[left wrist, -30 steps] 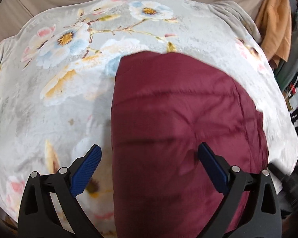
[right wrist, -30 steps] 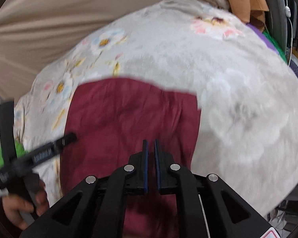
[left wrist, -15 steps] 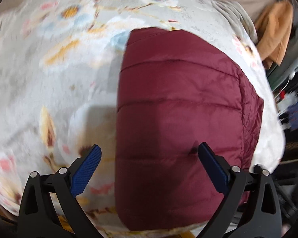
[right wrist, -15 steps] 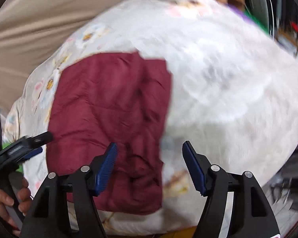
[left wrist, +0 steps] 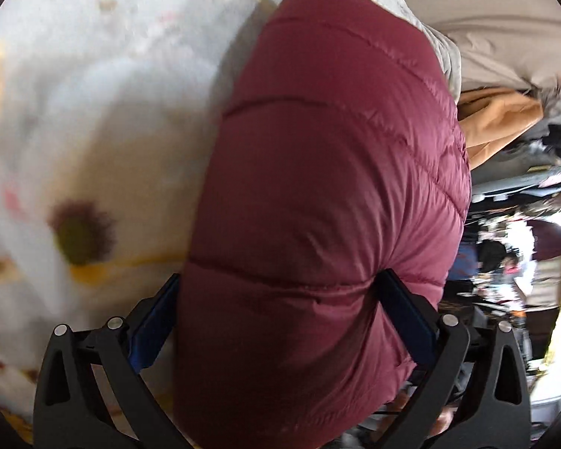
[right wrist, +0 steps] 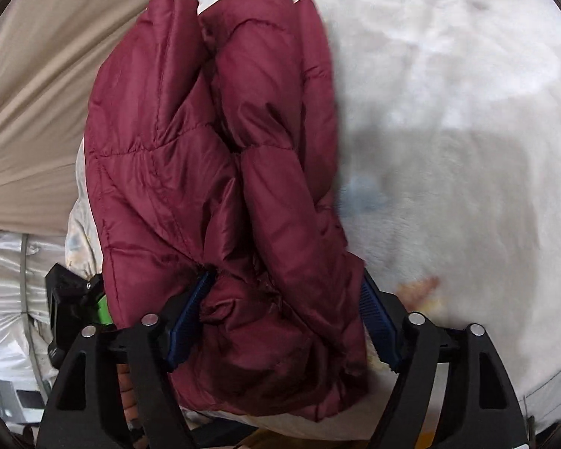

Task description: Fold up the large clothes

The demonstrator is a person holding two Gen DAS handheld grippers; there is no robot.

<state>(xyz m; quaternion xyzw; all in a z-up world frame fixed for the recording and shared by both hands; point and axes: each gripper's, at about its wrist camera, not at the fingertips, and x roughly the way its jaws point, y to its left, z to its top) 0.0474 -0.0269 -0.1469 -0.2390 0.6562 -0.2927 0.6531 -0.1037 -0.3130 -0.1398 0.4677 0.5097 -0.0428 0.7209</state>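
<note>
Floral fleece blanket (left wrist: 93,119) covers the bed, and the maroon puffer jacket (left wrist: 329,194) sits on it, already folded into a thick bundle. Left gripper (left wrist: 280,321) and right gripper (right wrist: 284,321) each clamp one end; only setting it aside seems left.

Soft, even daylight fills both views, and the maroon jacket (left wrist: 325,202) shows a gentle sheen on its quilting with no harsh glare. The floral blanket (left wrist: 93,131) is smeared with motion blur across the left of the left wrist view, the clutter at the right edge there is streaked too, and in the right wrist view the blanket (right wrist: 467,112) is washed pale and soft, with a broad grey shadow lying across its middle right. Fisheye bending bulges everything outward, and dark vignette corners ring each frame.
</note>
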